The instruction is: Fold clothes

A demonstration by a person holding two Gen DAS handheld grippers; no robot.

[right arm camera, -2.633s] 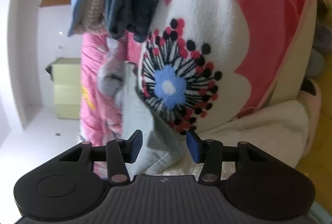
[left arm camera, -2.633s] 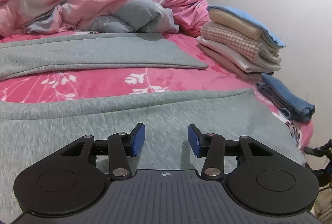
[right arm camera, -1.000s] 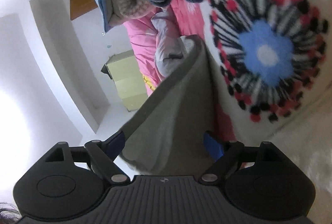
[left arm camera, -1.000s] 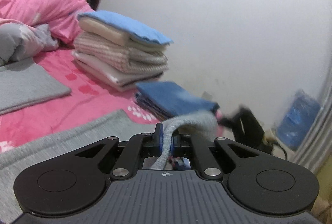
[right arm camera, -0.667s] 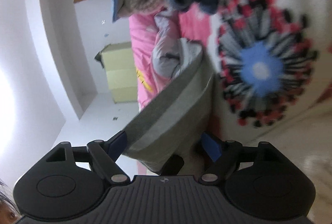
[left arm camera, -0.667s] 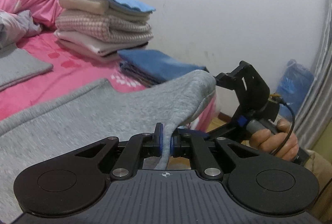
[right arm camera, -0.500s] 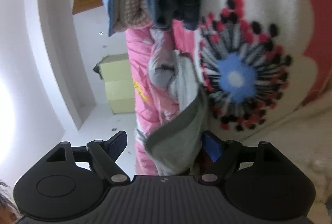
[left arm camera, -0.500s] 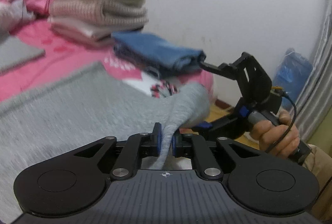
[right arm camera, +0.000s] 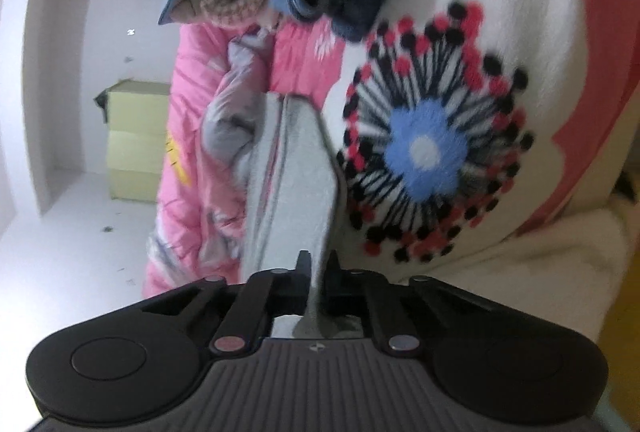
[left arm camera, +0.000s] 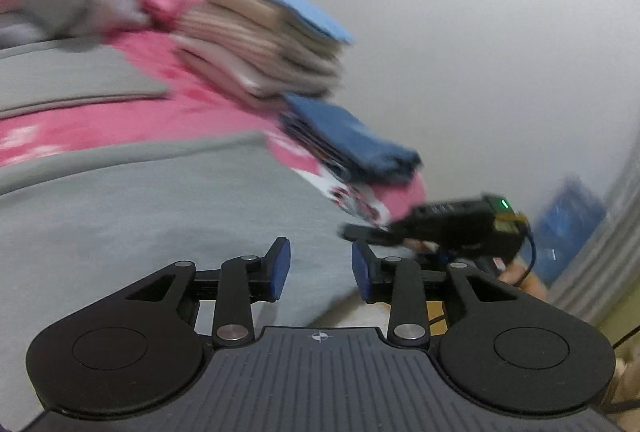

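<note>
The grey garment (left arm camera: 132, 216) is lying spread across the pink flowered bedspread (left arm camera: 120, 124), its near corner reaching the bed's edge, and everything else here is best placed against it. The right gripper (right arm camera: 316, 272) is pinching that corner: its jaws are drawn close together with a fold of grey cloth running down between them, and the cloth is rising away from the fingers as a taut, edge-on sheet. Holding a corner this way is probably meant to give control of one end of the edge so it can be carried over the rest of the cloth. The left gripper (left arm camera: 320, 264) is hovering just above the same corner region with its jaws standing well apart and nothing between the blue pads (left arm camera: 280, 266); it seems free to take a second hold farther along the edge, though which hold it is aiming for cannot be told. In the left wrist view the right gripper's black body (left arm camera: 452, 224) is showing just beyond the garment's corner, off the bed's side. Beyond the garment, a folded blue piece (left arm camera: 352, 144) is resting near the bed's edge, with a stack of folded clothes (left arm camera: 260, 48) behind it, likely kept there to leave the working cloth room. That view is blurred, so finer detail is unclear.
</note>
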